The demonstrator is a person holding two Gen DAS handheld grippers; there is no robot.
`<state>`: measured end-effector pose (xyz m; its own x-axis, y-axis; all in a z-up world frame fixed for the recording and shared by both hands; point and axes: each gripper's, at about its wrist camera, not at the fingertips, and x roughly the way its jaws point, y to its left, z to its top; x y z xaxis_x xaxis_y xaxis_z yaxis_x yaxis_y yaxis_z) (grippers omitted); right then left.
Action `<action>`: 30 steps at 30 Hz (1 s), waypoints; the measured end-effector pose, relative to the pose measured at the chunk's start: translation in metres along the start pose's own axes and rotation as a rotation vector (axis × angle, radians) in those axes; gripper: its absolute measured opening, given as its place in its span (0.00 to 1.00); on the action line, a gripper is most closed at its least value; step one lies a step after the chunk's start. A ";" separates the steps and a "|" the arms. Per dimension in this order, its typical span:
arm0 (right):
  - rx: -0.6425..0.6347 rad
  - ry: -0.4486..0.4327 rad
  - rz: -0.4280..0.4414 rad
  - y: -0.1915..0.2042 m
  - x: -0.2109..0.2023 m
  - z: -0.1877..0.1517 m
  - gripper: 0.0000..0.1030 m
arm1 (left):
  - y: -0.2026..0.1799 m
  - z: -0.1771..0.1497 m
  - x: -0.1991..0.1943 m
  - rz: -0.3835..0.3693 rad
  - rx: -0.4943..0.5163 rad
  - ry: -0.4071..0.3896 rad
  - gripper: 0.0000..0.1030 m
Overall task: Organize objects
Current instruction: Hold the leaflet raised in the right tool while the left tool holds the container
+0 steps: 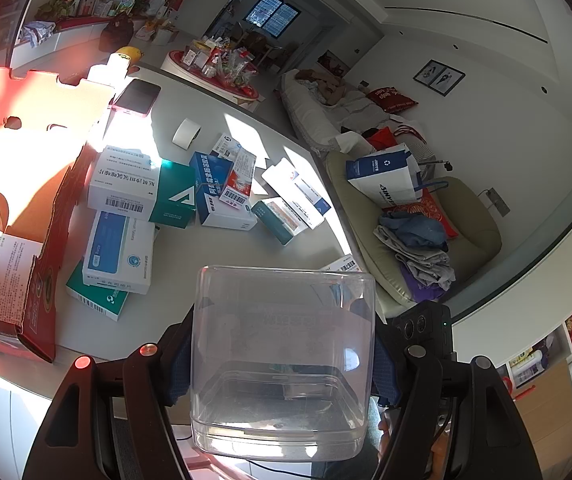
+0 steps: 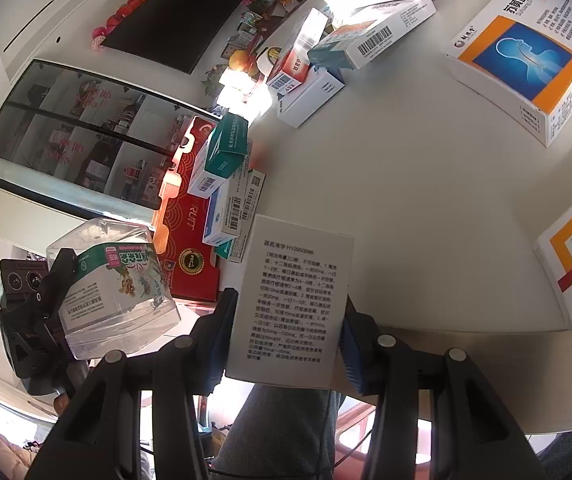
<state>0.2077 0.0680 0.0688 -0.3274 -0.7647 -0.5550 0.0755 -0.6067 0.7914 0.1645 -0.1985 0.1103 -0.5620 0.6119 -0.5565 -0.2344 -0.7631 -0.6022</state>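
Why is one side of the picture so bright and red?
Left wrist view: sunlight glares off the red carton and table, washing that side white with a red haze. Right wrist view: evener light, one small glare patch by the fruit; both bend straight lines.

— What sort of place are we looking at?

— A home's living room. A white sofa (image 1: 325,112) is running along the far wall at upper right of the left wrist view, with a red cushion (image 1: 391,98) lying on it and framed pictures (image 1: 439,77) hanging above.

— Anything else pointing that way?

— Folded clothes (image 1: 417,248) are piling up on an armchair (image 1: 473,216) at right, a dark television (image 2: 174,24) is hanging at upper left of the right wrist view, and medicine boxes (image 1: 122,188) are lying scattered over a white table (image 1: 222,252).
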 end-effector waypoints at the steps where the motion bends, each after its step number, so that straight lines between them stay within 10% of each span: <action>1: 0.000 -0.001 -0.001 0.000 0.000 0.000 0.45 | 0.000 0.000 0.000 0.001 0.000 0.000 0.73; 30: 0.020 -0.006 0.010 -0.002 -0.002 -0.001 0.45 | 0.003 0.000 -0.001 -0.002 -0.008 -0.007 0.73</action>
<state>0.2090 0.0704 0.0684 -0.3324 -0.7693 -0.5456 0.0603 -0.5946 0.8017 0.1643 -0.2011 0.1093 -0.5671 0.6118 -0.5515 -0.2289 -0.7602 -0.6080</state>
